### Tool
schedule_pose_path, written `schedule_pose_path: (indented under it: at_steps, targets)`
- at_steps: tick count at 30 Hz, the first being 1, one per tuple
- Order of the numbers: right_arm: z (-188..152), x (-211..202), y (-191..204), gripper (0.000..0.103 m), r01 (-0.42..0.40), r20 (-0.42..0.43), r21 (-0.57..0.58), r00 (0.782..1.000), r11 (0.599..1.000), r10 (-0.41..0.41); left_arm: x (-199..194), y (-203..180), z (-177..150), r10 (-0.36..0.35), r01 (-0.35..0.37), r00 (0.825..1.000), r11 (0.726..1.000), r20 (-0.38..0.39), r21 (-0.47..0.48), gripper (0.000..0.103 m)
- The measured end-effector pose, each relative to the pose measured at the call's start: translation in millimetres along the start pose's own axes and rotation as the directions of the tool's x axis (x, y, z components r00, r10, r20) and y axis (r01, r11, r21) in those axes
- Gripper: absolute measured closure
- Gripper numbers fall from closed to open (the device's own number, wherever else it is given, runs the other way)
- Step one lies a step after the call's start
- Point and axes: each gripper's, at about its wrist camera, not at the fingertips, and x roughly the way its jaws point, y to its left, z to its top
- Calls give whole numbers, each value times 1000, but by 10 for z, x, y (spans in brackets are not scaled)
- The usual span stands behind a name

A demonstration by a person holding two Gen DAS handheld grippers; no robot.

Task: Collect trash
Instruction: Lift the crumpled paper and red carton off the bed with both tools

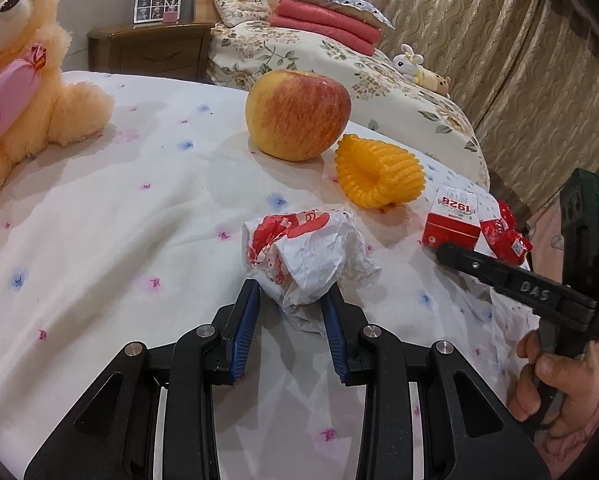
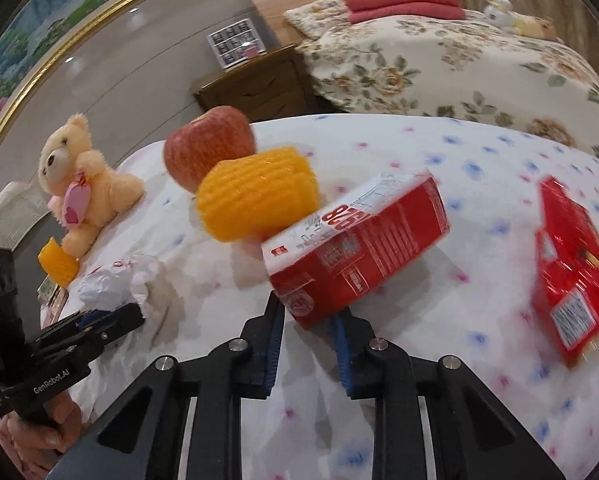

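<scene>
Bedspread [image 1: 99,240], white with small blue and pink flowers, runs wide and bare to the left of the trash in the left wrist view; its right edge drops off just past the red items, near the curtain [image 1: 519,60]. Second bed [image 1: 339,64] with floral cover sits behind, a gap between the two. Teddy bear [image 1: 31,80] occupies the far left corner, apple [image 1: 298,114] stands mid-bed, orange foam net [image 1: 379,172] just right of the apple, nearly touching it.

Left gripper [image 1: 291,304] pinches a crumpled paper wrapper [image 1: 303,256], white with red print, heavily creased; blue pads press its near end from both sides, rest of it lying on the bedspread. Open cloth all round it except toward the right gripper.

Right gripper [image 2: 311,320] is clamped on the near bottom corner of a red carton [image 2: 359,248], white top panel with red digits, small print on the side. Carton tilts, far end up, looks lifted off the cloth with a shadow under it; frame is motion-blurred. It sits just in front of the foam net. Red snack bag [image 2: 571,272], shiny, with a barcode label, lies to the right, apart from the carton, near the bed's right edge. Second piece of orange foam [image 2: 57,266] lies beside the teddy bear, far left. Person's hand [image 1: 559,384] holds the right gripper's handle.
</scene>
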Motion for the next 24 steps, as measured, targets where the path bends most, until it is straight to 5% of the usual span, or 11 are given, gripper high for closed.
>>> schedule_pose_path:
  at_steps: [1,3,5,8,17,20,24]
  targets:
    - [-5,-16,-12,73,-19,6,25,1000,1000,19,-6,0,-3,-1,1,1000,1000,2,-2,72]
    - [-29,-43,-5,51,-42,21,78,999,996,41,-4,15,1,-8,8,1000,1000,3,-8,72]
    - [-69,-38,35,40,-27,32,107,999,994,24,-6,31,1,-18,18,1000,1000,3,-17,72]
    - [-88,-11,37,33,-34,51,149,998,988,26,-10,53,-3,-32,32,999,999,5,-23,72]
    - [-39,-51,-271,34,-59,132,354,991,934,12,-10,70,-8,-74,74,997,997,7,-20,72]
    - [-31,-37,-273,56,-31,126,351,992,936,-14,-16,48,-15,-80,80,997,997,11,-5,72]
    - [-69,-88,-246,60,-29,140,328,990,944,-18,-24,34,-19,-82,82,997,997,13,-1,72]
